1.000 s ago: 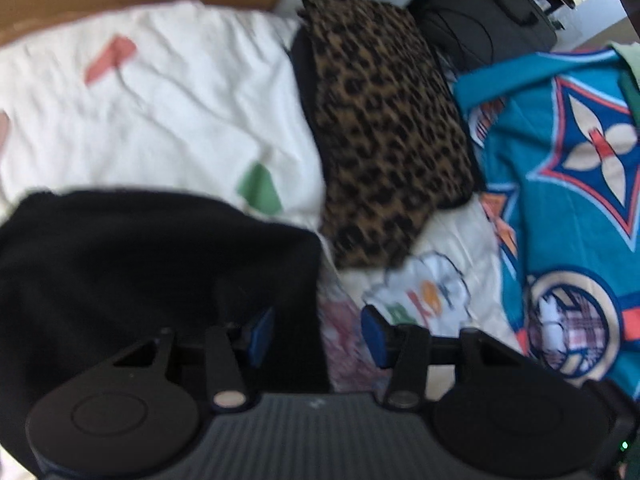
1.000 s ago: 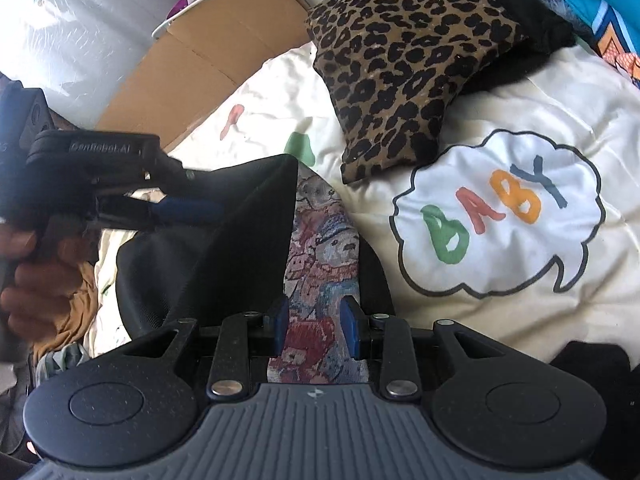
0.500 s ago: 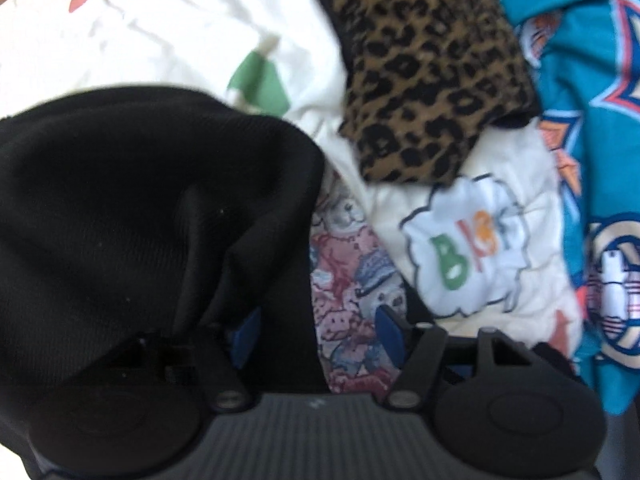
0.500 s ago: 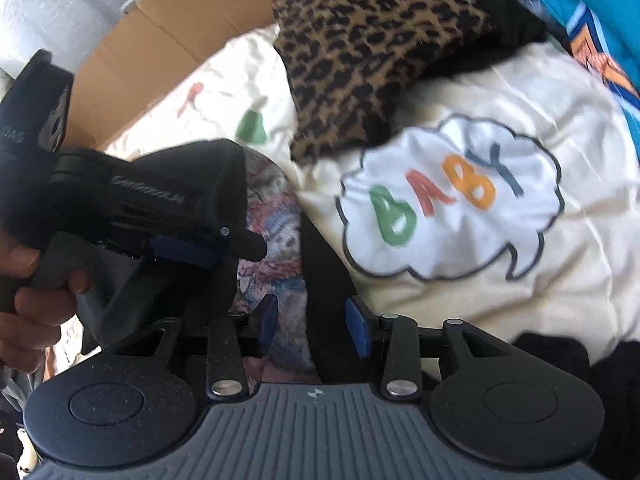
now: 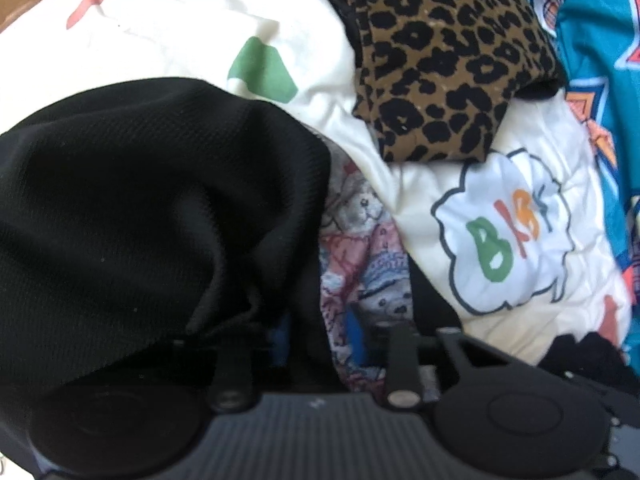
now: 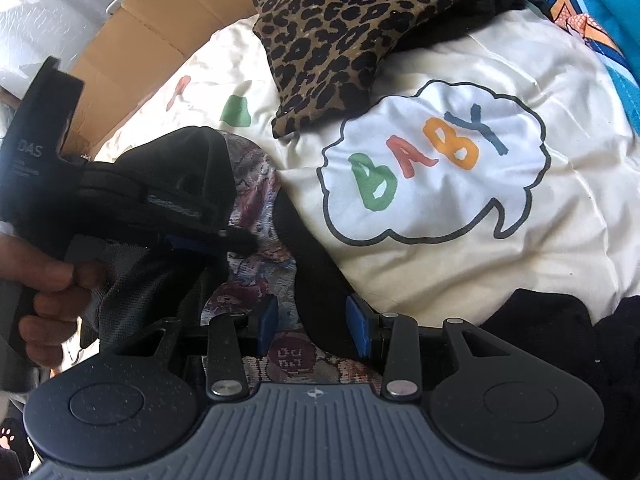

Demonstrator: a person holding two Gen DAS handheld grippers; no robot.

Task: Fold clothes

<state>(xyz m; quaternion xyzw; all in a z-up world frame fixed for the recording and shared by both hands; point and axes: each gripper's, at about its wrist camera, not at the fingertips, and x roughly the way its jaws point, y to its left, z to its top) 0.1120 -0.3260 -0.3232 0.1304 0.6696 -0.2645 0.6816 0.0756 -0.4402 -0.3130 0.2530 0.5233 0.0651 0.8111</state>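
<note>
Two handheld grippers working a black knit garment with a bear-print panel (image 6: pixel 256 240) on a bed.

The right gripper (image 6: pixel 312 326) sits with jaws parted around the fabric, gripping nothing. The left gripper (image 5: pixel 320 332) is buried under black cloth; its opening cannot be told. A tidy fold likely needs both edges pinched evenly and pulled taut first. Beneath lies a cream quilt printed "BABY" (image 6: pixel 560 240), with a leopard-print cushion (image 6: pixel 352 28) and a cardboard box (image 6: pixel 132 44) beyond.

Free room: bare cream quilt (image 6: pixel 500 264) around the "BABY" print, ahead-right of the right gripper (image 6: pixel 312 328). Obstacles: leopard-print cushion (image 6: pixel 340 36) across the far side; black garment (image 5: pixel 140 220) bunched over the left gripper (image 5: pixel 320 338); teal cloth (image 5: pixel 600 80) bordering the right edge
</note>
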